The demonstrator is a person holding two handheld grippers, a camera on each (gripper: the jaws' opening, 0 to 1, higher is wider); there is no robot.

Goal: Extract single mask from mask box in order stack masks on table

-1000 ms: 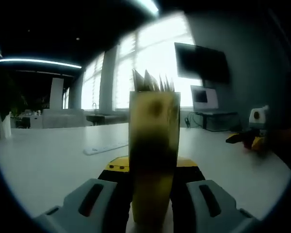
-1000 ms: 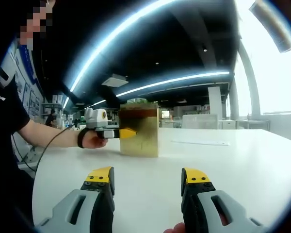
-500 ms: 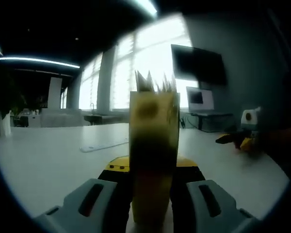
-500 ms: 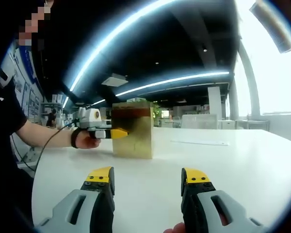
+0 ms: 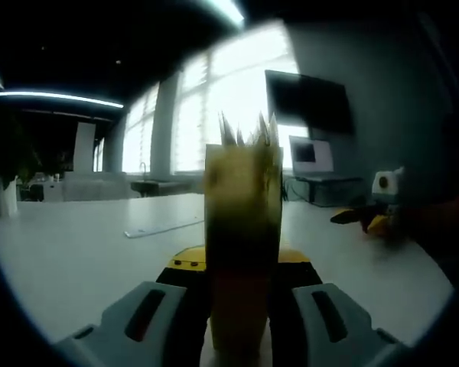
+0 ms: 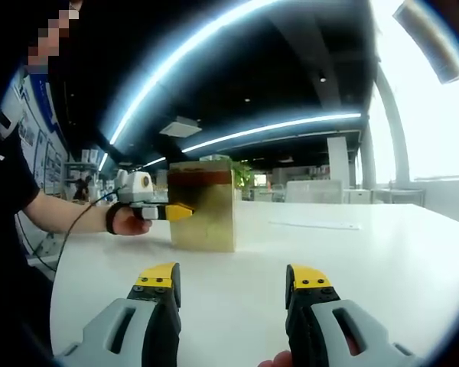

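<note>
A tall yellow-gold mask box [image 5: 241, 229] stands upright on the white table, clamped between the jaws of my left gripper [image 5: 239, 267]. White mask edges [image 5: 249, 130] stick up from its top. In the right gripper view the same box [image 6: 203, 206] stands at the left of middle, with the left gripper [image 6: 176, 210] shut on its side and a hand behind it. My right gripper [image 6: 233, 279] is open low over the table, well short of the box, with nothing between its jaws. It also appears far right as the right gripper [image 5: 367, 218].
A flat white mask [image 5: 164, 227] lies on the table beyond the box, seen also as a thin white mask [image 6: 315, 225] right of centre. The white table [image 6: 352, 260] spreads wide around. A person's arm [image 6: 61, 210] reaches in from the left.
The box, held by the left gripper, has slid leftward in the right gripper view. The right gripper has stayed put.
</note>
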